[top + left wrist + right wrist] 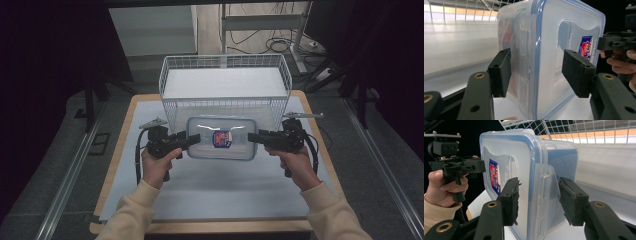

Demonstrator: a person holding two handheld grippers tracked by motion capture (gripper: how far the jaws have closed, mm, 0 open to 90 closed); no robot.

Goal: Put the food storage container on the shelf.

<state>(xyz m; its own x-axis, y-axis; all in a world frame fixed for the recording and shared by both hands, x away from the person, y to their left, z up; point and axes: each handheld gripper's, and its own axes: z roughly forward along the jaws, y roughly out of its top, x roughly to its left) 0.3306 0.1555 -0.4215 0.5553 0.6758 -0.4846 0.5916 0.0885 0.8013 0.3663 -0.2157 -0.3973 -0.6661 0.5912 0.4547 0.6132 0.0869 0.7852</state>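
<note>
Box: clear plastic box (222,138) with a blue-rimmed lid and a red-and-blue label, held between the two grippers above the white mat (210,190), just in front of the basket
Box attitude: lid faces up in the high view, level — each short end sits in a gripper's jaws
Left gripper: left gripper (192,139) clamped on the box's left end; in the left gripper view its pads (501,72) sit one under the base, one over the lid, straddling the side latch
Right gripper: right gripper (252,137) clamped on the box's right end; in the right gripper view one pad (512,200) presses the lid and the other the latch side
Hands: left hand (157,165) and right hand (298,167) grip the handles, cream sleeves coming in from the bottom
Basket: white wire basket (225,85) at the far side of the mat — box close to its front wall, contact cannot be told
Table: wooden edge (117,155) shows around the mat
</note>
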